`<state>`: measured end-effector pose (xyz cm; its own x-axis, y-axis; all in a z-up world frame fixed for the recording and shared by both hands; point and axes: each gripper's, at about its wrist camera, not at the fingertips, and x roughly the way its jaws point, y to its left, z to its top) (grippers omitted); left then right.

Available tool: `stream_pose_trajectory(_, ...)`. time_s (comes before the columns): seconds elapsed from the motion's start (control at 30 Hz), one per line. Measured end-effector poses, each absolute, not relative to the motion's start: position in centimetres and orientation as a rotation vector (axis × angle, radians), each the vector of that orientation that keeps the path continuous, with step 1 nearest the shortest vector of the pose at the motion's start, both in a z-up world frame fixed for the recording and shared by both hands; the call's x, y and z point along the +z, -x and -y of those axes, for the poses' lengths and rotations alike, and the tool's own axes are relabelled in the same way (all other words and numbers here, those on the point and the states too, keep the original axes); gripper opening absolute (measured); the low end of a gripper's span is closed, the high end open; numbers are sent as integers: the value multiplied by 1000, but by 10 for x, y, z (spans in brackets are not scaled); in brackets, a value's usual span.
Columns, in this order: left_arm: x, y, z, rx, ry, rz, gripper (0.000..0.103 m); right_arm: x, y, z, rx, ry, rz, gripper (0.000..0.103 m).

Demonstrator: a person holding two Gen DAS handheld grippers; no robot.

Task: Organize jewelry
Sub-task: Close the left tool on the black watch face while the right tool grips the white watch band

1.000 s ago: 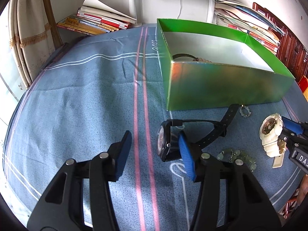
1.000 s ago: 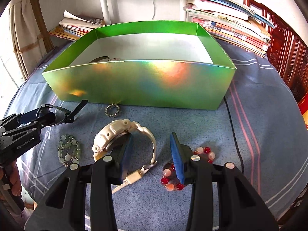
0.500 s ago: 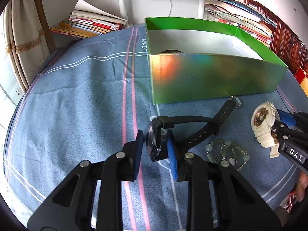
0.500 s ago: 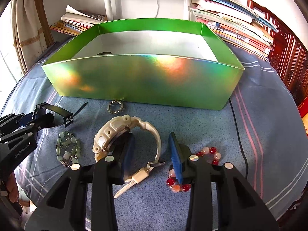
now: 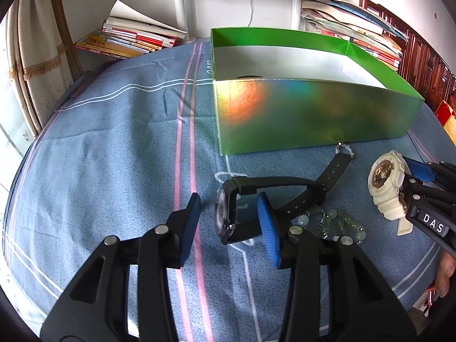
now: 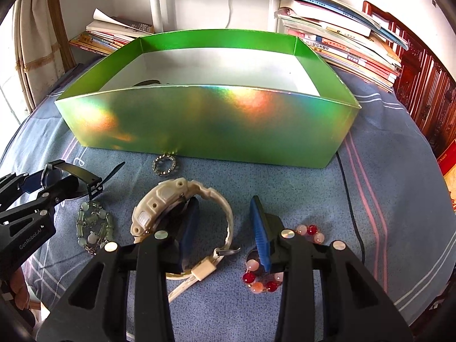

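My left gripper (image 5: 228, 222) stands released, its blue pads either side of the black watch (image 5: 228, 213) on the cloth at six o'clock from the green box (image 5: 313, 114). I'd centre on the case before squeezing, clear of the green beads (image 5: 333, 219) at three o'clock. My right gripper (image 6: 225, 228) is also unclenched, its left pad inside the white watch (image 6: 162, 202) strap loop, so closing should pinch the strap.

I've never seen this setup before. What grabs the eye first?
The shiny green box dominates the middle of the blue cloth. In front of it, the left gripper brackets a black watch, and the right gripper straddles a cream watch strap.
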<state>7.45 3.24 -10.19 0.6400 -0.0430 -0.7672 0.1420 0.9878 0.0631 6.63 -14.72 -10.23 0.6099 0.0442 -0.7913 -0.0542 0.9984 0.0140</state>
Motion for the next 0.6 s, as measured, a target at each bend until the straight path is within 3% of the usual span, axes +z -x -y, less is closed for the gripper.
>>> stream_pose_trajectory(0.07,-102,-73,-32,-127,-107,-869,29,-103,-66,146,57,15,-911,36)
stream_pose_trajectory(0.17,-102,-70,-28,-138,-112,-869,16,-102,-65,144,74,16,-910,26)
stream_pose_trajectory(0.37,-101,-65,-23,-143,-123,-871,11,-102,-62,145,82,22,-913,15)
stream_pose_trajectory(0.6,-98,-60,-18,-158,-125,-864,9,-101,-60,150,86,-8,-915,13)
